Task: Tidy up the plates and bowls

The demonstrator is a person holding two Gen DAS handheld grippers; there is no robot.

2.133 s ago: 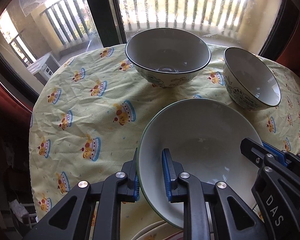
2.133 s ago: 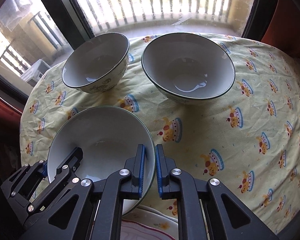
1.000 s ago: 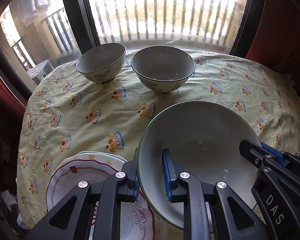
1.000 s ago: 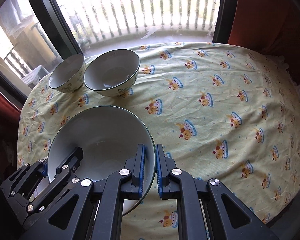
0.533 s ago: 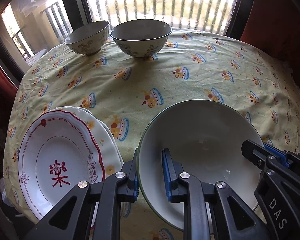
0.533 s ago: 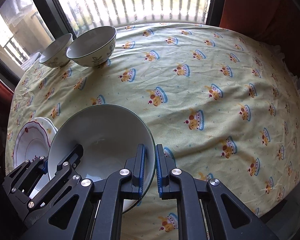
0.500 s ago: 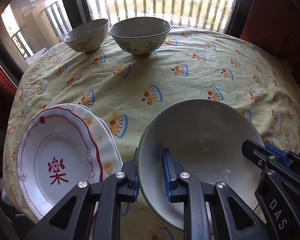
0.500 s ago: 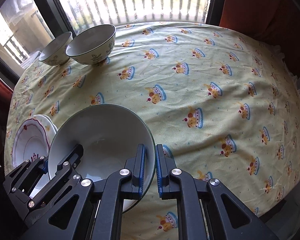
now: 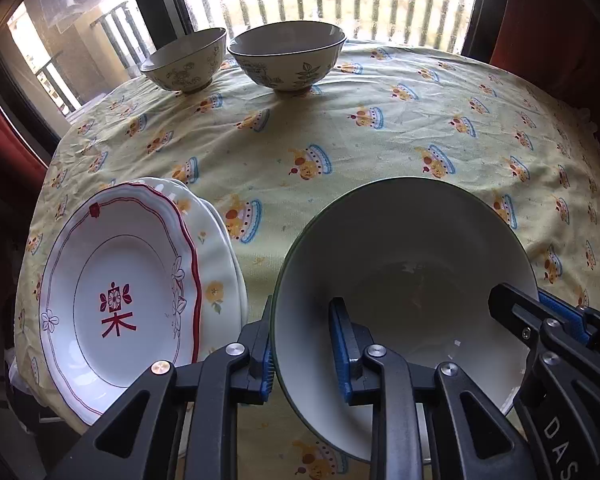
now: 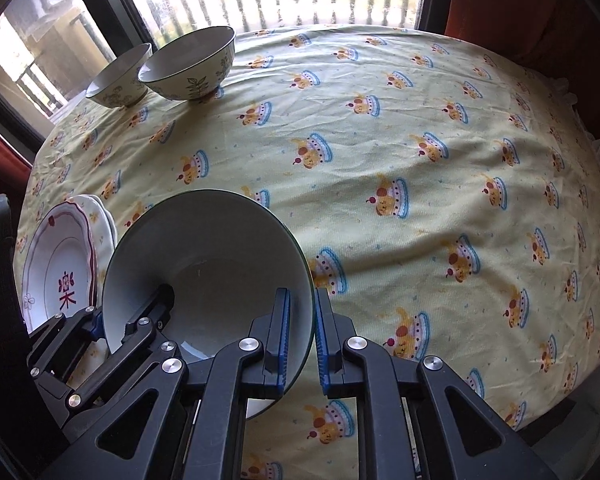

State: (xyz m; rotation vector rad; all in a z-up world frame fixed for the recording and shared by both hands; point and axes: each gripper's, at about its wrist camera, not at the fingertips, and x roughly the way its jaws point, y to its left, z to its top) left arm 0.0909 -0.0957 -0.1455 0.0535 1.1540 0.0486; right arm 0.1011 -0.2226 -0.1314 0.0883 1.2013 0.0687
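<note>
The large bowl point(image 9: 404, 264) has sunk beside the stacked plates point(image 9: 116, 284), its base hidden by left tongs point(image 9: 302, 350) opening around its rim and right tongs point(image 10: 302, 342) clamped on it.

Daylight poured in from the window point(image 9: 320, 4) behind the desk, and in both wrist views I saw it blown out to near white, the railing bars washed pale. I read everything as backlit: the two far bowls point(image 9: 288, 56) showed darkened near sides and cast short shadows toward me on the yellow cloth point(image 9: 380, 152). The big bowl point(image 9: 404, 264) carried a soft grey sheen inside, with small specular flecks near its base. The patterned plate point(image 9: 116, 280) glared mildly white. My claws sat almost black in the foreground, detail lost. Fisheye bending curved the desk edge, and the corners fell into dark vignette. Focus stayed sharp, without motion blur.
</note>
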